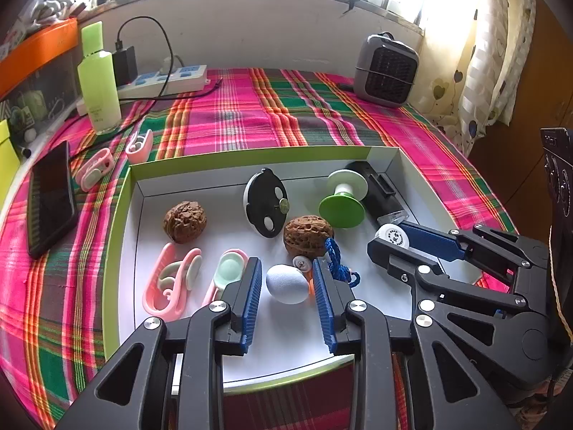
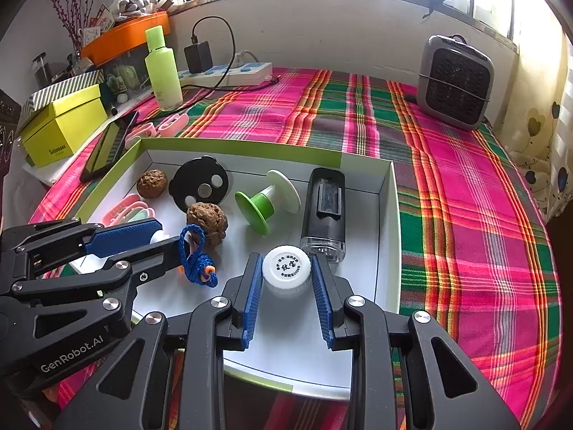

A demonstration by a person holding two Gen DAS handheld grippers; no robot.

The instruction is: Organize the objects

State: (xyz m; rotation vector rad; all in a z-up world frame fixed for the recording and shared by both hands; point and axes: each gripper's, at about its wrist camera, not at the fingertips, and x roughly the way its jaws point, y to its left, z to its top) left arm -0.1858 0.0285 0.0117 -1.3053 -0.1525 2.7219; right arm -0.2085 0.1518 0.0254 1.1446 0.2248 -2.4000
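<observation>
Fingers (image 2: 317, 279) flank white cap (image 2: 286, 267), lettering legible

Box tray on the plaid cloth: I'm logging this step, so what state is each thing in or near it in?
Left gripper: open, fingers either side of the white egg.
Right gripper: shut on the white cap.
Box tray: open, no lid.
Green spool: lying on its side.
Green bottle: upright, capped.
Charger: plugged into the power strip.
Phone: screen dark.
</observation>
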